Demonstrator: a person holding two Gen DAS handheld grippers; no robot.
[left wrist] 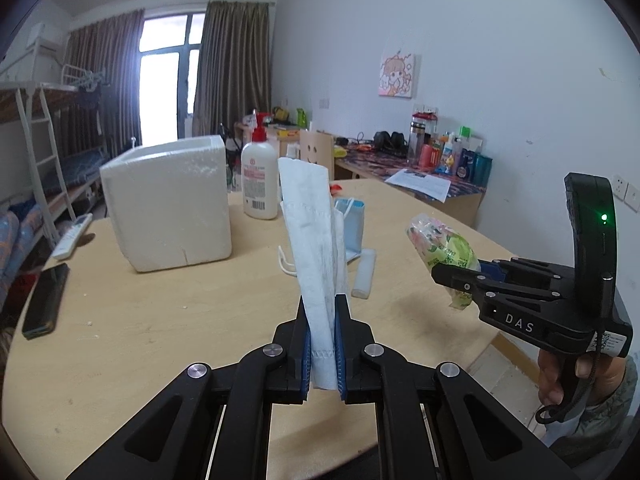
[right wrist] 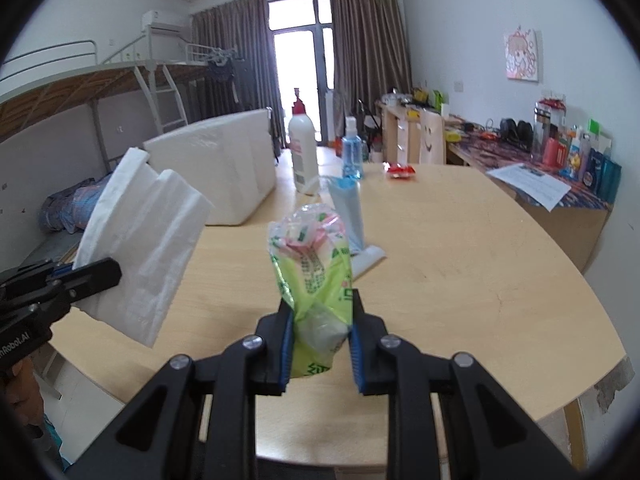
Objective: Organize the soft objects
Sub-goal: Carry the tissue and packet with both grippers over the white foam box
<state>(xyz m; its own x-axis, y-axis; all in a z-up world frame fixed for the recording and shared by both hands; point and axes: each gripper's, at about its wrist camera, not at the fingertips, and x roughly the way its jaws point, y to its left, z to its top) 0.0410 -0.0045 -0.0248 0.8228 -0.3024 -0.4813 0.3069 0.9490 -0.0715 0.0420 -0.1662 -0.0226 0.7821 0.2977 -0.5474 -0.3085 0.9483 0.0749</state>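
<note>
Over the round wooden table (left wrist: pixel 160 320), low in the middle of each view, the left gripper (left wrist: pixel 322 340) pinches a white folded cloth (left wrist: pixel 316 240) tight, and the right gripper (right wrist: pixel 320 340) squeezes a green plastic tissue pack (right wrist: pixel 316 272).

The print on the green packet (right wrist: pixel 316 280) is too blurred to read.

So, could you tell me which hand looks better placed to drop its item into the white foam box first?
Probably the left. Its gripper, shut on the folded white cloth, sits nearer the foam box; the right gripper, holding the green packet, is farther from it.
</note>
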